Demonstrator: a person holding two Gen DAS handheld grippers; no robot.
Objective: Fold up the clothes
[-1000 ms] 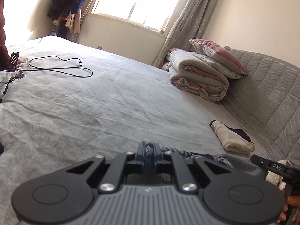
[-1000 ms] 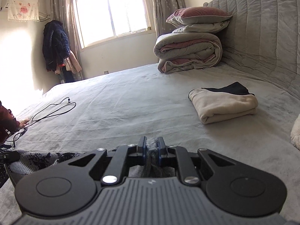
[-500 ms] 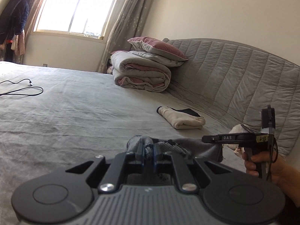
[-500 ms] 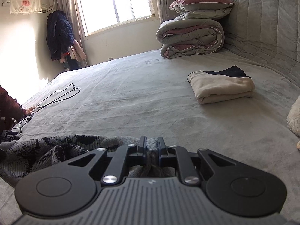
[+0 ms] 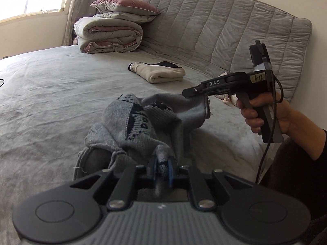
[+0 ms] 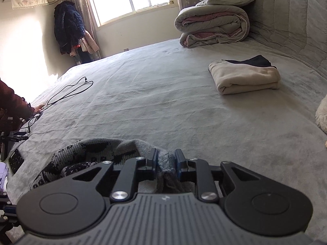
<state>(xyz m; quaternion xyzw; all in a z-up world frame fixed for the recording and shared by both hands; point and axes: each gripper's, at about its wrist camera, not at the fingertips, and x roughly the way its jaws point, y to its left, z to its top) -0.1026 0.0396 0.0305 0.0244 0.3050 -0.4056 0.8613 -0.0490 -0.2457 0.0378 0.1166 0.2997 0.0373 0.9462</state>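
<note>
While both hand-held grippers pinch the same grey patterned knit sweater [image 5: 143, 122], it hangs bunched between them just above the near edge of the bed [image 5: 51, 94]. At the left, the left gripper [image 5: 162, 168] has its blue-padded jaws nearly closed on a fold of the knit, and crumpled fabric rises in front of it. Moving right, the sweater stretches across to the right gripper [image 5: 196, 90], held pistol-style in the person's right hand [image 5: 263, 114]; from its own camera, its jaws are clamped on a thick wad of grey knit. Gripping two separate points this way likely lets the person spread and lay the garment flat for folding, though whether a fold is starting or ending cannot be told. Farther right, toward the headboard [image 5: 235, 32], a cream and black garment [image 6: 245, 77] lies folded on the bed. Rolled quilts [image 6: 212, 26] topped with a pillow sit at the far corner.
</note>
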